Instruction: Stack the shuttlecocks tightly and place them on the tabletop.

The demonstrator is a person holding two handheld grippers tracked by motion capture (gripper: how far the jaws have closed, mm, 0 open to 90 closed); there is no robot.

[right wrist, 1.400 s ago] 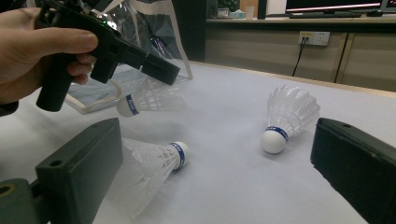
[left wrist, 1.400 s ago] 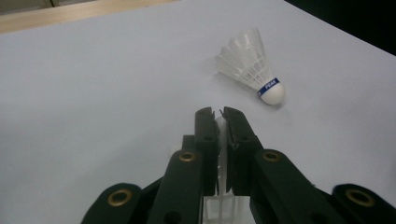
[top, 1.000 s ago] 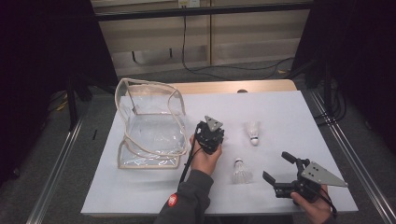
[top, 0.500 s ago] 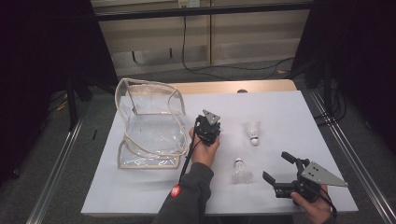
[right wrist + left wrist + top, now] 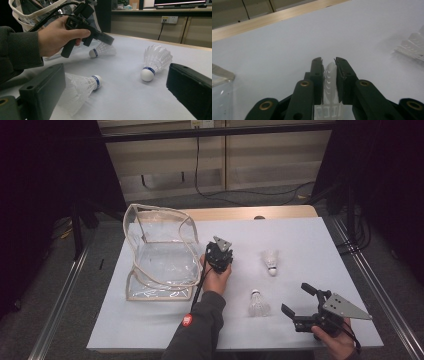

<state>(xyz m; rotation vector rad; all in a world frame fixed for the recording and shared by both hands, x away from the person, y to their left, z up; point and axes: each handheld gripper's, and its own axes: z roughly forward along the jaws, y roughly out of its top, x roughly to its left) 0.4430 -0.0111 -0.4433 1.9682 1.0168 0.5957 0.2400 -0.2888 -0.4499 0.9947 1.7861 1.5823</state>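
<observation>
While the worktop (image 5: 310, 245) and the clear bag (image 5: 160, 255) lie just as they did a second ago, the left gripper (image 5: 329, 61) has changed. It now sits a little farther up the high view than in the earliest frame, and its fingers (image 5: 317, 72) have just been opening. They are still narrow. The flattened skirt of the held shuttlecock (image 5: 329, 82) stands between them and appears to touch both pads. In the right gripper view, that shuttlecock's cork seems to rest on the worktop under the fingertips, with the bag just beside them and its mouth not under them. I read this as a grip beginning to ease. The shuttlecock looks about to be set down or re-gripped next to the bag, not yet dropped inside, so the packing step seems unfinished. The right gripper (image 5: 296, 300) holds its fingers wide around nothing and has not moved between frames. The near shuttlecock (image 5: 258, 304) lies on its side just beyond those open fingers. The far shuttlecock (image 5: 270, 261) lies well apart from them, on the side of the left fingers away from the bag. Neither loose one has shifted.
</observation>
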